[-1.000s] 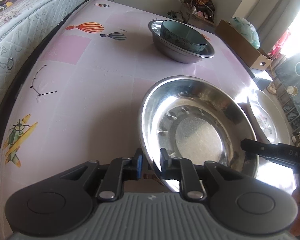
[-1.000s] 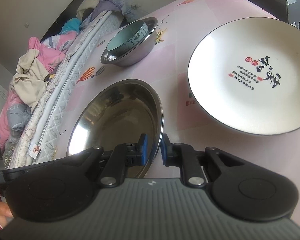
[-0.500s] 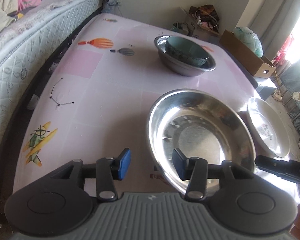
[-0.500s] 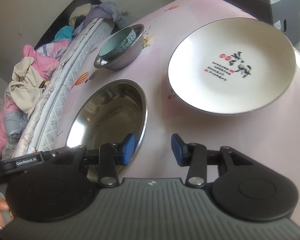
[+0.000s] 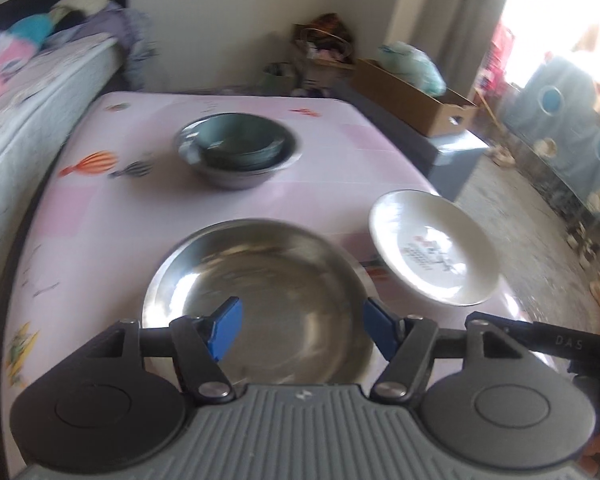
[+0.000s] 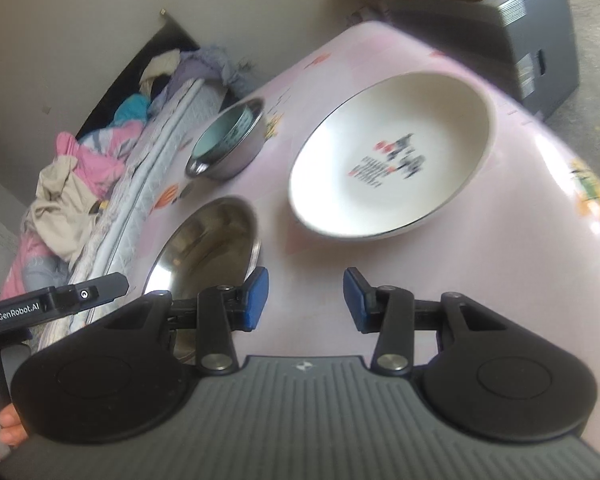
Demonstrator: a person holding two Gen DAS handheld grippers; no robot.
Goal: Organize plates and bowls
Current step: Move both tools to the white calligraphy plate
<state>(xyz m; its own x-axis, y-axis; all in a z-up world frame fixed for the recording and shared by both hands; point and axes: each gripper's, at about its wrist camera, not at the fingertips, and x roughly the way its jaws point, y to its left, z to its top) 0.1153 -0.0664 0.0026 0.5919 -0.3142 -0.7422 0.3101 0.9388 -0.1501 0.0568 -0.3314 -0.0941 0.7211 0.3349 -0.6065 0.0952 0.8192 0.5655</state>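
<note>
Left gripper (image 5: pixel 302 330) jaws spread wide, empty, steel plate (image 5: pixel 256 300) right ahead under its tips. Right gripper (image 6: pixel 305 300) also spread, empty; white plate (image 6: pixel 392 160) ahead, steel plate ahead-left, stacked bowls (image 6: pixel 226 144) farther off.

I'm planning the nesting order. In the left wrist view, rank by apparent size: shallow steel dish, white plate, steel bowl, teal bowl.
1. Shallow steel dish, though nearest the camera.
2. White plate and steel bowl: alike, unranked.
3. Teal bowl, nested inside the steel bowl.
</note>
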